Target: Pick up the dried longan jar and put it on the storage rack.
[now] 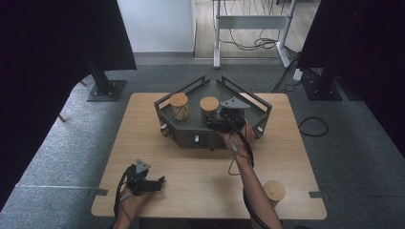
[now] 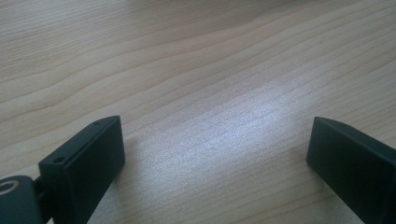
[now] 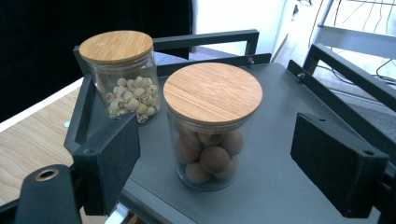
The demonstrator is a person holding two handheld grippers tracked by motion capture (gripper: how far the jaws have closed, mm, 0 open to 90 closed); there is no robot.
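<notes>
Now lining right gripper, jaws apart, on brown-ball jar in tray; next: advance, clamp glass. Left gripper parked open on desk.

No readable text, label, brand, number or sign anywhere: none on the round bamboo lids of the two clear glass jars, none on the dark grey metal tray, none on the pale wooden bench.
</notes>
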